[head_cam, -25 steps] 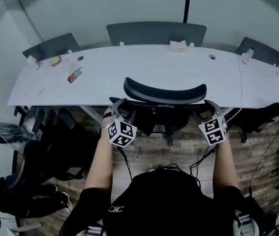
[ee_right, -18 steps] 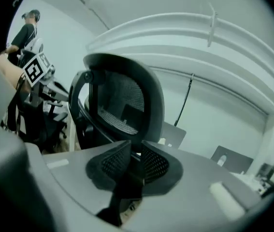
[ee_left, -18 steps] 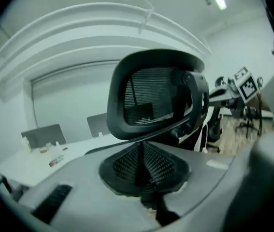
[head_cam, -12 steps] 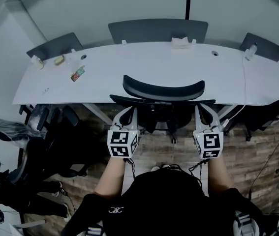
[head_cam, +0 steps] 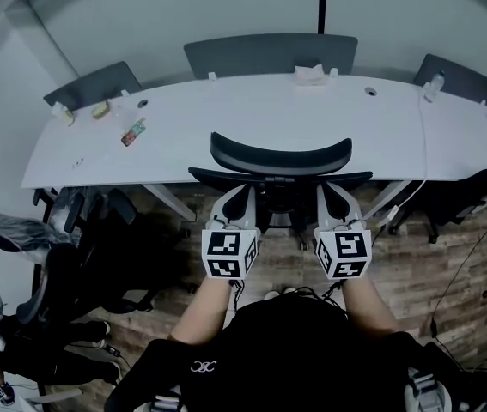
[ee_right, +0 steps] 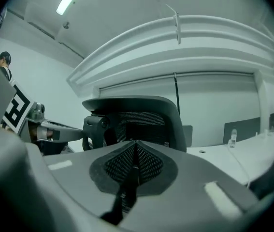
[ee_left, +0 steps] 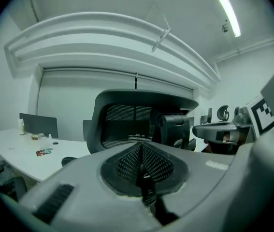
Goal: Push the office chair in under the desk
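The black office chair (head_cam: 280, 157) stands in front of me with its curved mesh back at the near edge of the long white desk (head_cam: 226, 131). My left gripper (head_cam: 241, 197) and right gripper (head_cam: 332, 196) are both shut, with nothing between the jaws. They point side by side at the lower back of the chair; I cannot tell if the tips touch it. In the left gripper view the shut left gripper (ee_left: 140, 148) faces the chair back (ee_left: 132, 122). In the right gripper view the shut right gripper (ee_right: 136, 145) faces the same chair back (ee_right: 141, 120).
Other black chairs (head_cam: 80, 256) crowd the floor at the left, and grey chairs (head_cam: 270, 56) stand on the desk's far side. Small items (head_cam: 131, 131) lie on the desk's left, a box (head_cam: 310, 74) at the back, and a white cable (head_cam: 421, 136) at the right.
Both grippers went from open to shut and moved inward, from the chair's sides to close together behind its back.
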Available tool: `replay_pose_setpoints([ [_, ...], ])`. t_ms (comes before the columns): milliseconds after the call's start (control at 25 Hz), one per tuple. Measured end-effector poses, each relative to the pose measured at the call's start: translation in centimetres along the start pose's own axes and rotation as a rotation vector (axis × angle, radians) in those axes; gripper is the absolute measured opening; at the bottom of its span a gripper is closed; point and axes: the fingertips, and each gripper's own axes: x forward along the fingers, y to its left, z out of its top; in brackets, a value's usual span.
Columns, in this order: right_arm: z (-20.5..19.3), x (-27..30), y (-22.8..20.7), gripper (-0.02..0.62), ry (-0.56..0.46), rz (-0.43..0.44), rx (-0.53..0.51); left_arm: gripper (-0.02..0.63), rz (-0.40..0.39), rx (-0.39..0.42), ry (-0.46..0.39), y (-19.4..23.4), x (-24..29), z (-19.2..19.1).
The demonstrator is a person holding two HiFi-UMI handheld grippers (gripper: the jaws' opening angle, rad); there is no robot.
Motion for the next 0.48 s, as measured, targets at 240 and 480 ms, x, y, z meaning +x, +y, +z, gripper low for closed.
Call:
replay_pose_setpoints([
  [240, 0.1, 0.3, 1.1, 0.005, 0.013, 0.008, 0.002, 0.009, -0.008, 0.000, 0.001, -0.1, -0.1, -0.1],
  [480, -0.3, 0.4, 1.6, 0.005, 0.026, 0.022, 0.004, 0.009, -0.003, 0.014, 0.002, -0.2, -0.3, -0.1],
])
